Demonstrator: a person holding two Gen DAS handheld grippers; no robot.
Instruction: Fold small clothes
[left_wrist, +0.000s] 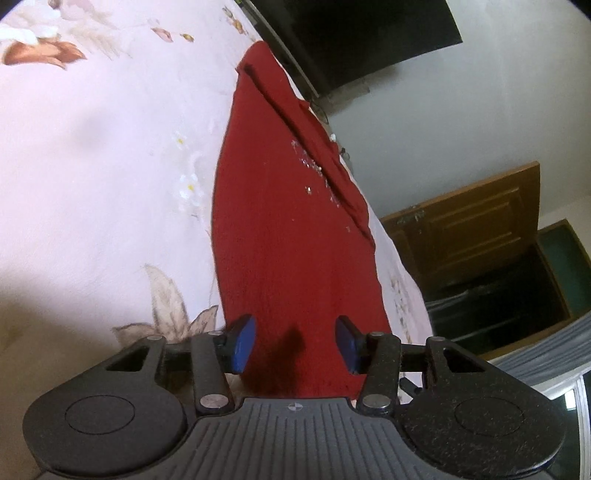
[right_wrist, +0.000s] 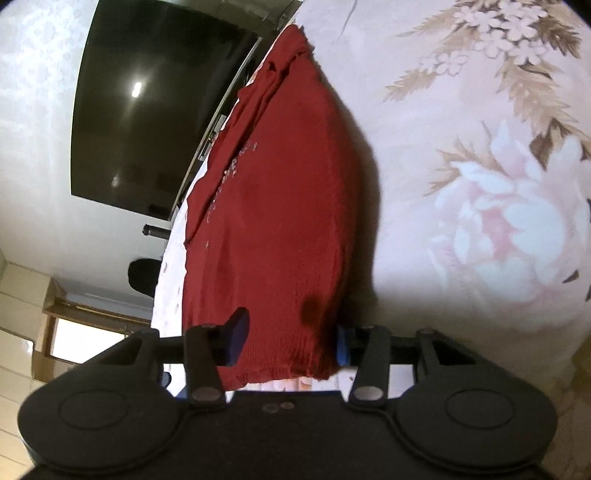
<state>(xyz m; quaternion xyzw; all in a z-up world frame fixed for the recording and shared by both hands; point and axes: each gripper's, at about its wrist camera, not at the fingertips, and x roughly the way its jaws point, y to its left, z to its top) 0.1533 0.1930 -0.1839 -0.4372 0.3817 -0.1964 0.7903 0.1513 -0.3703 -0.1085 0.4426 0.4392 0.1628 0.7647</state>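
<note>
Your inventory: red garment (left_wrist: 291, 236), matt knitted cloth with small shiny beads at its 1 o'clock edge. Bedsheet (left_wrist: 92, 147), soft floral-printed cloth. Tool (left_wrist: 295, 343) pads (left_wrist: 243, 343), blue and smooth; arms, speckled matt black plastic. Door (left_wrist: 472, 229), varnished wood. Screen (right_wrist: 147, 110), glossy black.

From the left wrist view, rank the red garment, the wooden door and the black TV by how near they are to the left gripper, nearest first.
From the left gripper:
1. Red garment, lying on the floral bedsheet, its near edge between the fingers.
2. Wooden door, off the bed to the right.
3. Black TV, on the wall at the top.
</note>
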